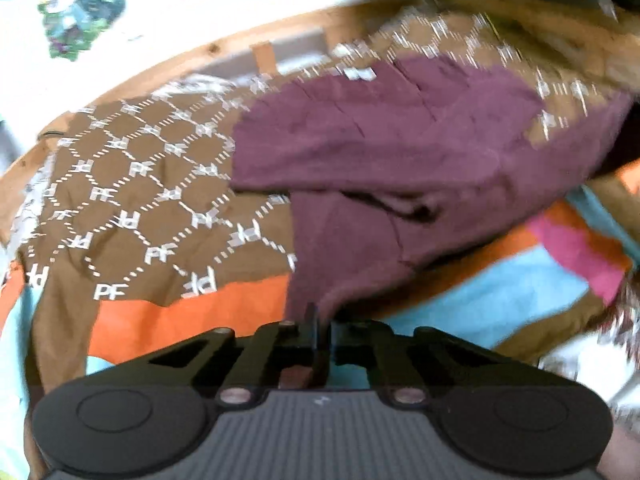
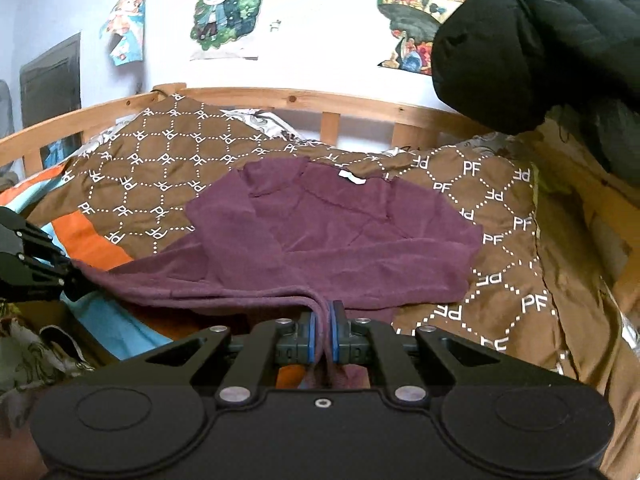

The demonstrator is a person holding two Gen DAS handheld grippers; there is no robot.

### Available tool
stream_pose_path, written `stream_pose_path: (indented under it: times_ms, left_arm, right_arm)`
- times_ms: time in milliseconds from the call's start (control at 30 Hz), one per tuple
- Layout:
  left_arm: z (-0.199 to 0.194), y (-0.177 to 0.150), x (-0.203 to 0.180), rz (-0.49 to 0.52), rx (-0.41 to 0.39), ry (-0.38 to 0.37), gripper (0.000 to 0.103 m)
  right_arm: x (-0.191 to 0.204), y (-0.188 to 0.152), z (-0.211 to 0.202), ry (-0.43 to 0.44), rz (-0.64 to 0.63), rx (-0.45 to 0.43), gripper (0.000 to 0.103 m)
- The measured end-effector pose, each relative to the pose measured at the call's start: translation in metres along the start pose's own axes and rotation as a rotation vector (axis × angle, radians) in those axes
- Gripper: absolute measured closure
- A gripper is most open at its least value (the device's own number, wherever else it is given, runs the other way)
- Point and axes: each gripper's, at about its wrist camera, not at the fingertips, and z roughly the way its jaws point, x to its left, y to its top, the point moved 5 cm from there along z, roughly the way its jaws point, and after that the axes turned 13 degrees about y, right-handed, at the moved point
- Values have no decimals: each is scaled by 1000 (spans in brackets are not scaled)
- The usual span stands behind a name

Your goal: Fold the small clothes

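A maroon long-sleeved top (image 2: 332, 240) lies spread on a brown patterned quilt (image 2: 160, 176) on a bed, sleeves folded across its body, a white label near the collar. My right gripper (image 2: 325, 332) is shut on the top's near hem, cloth pinched between its blue pads. My left gripper (image 1: 320, 332) is shut on another part of the top's hem (image 1: 320, 280); it also shows at the left edge of the right wrist view (image 2: 68, 276), holding the hem corner. The left wrist view is blurred by motion.
A wooden bed rail (image 2: 280, 98) runs behind the quilt, with posters on the wall (image 2: 224, 4). A black jacket (image 2: 540, 48) hangs at the upper right. An orange, blue and pink blanket (image 1: 500, 280) lies under the quilt's near edge.
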Motion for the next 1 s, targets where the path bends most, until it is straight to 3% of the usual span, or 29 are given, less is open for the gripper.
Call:
stream_pose_path:
  times_ms: [200, 467, 767, 1000]
  left_arm:
    - [-33, 17, 24, -126, -121, 25, 98]
    - [-88, 20, 40, -131, -216, 15, 98]
    - [-170, 4, 58, -210, -240, -44, 98]
    - [-188, 19, 68, -271, -234, -56, 98]
  right_arm:
    - [14, -1, -21, -34, -21, -53, 98]
    - [37, 5, -68, -61, -63, -126, 98]
    - [79, -5, -137, -30, -44, -155, 98]
    - [89, 7, -162, -18, -42, -208, 98]
